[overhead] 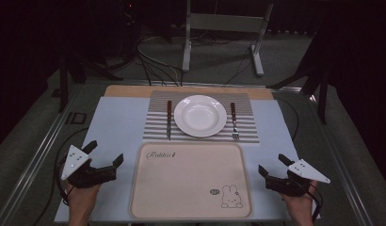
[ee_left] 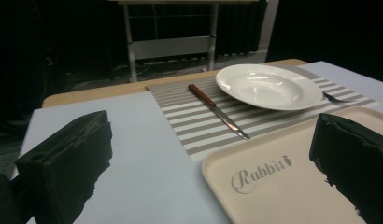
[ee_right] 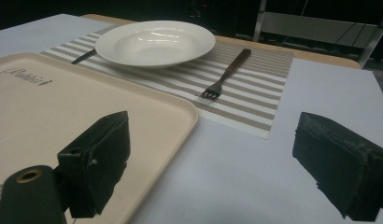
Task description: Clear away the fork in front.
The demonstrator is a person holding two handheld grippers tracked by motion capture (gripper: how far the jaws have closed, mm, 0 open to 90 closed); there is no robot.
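A cream tray (overhead: 191, 181) printed with a rabbit lies at the near edge of a pale table mat (overhead: 116, 127), and it serves as the landmark here. The left gripper (overhead: 105, 153) rests just off the tray's left edge, its jaws spread wide with nothing between them. The right gripper (overhead: 272, 163) rests just off the tray's right edge, jaws likewise spread and empty. Each is held by a hand coming in from the near side.

Just beyond the tray's far edge lies a striped placemat (overhead: 156, 127). On it, a white plate (overhead: 200, 115) sits straight beyond the tray's middle. A knife (overhead: 169, 120) with a reddish handle lies beyond the tray's far left part, and a fork (overhead: 234, 121) lies beyond its far right part, tines toward the tray.

The work seems to be clearing the setting onto the tray, and no reach has begun. To do it well, each gripper probably takes the piece on its own side: left for the knife, right for the fork. The cutlery lies flat, so the jaws should come down steeply across the handle, one on each side, and close low. Whether the handles sit raised enough to pinch cleanly is hard to judge in this dim light. The plate rim is shallow; grip it at its near edge.
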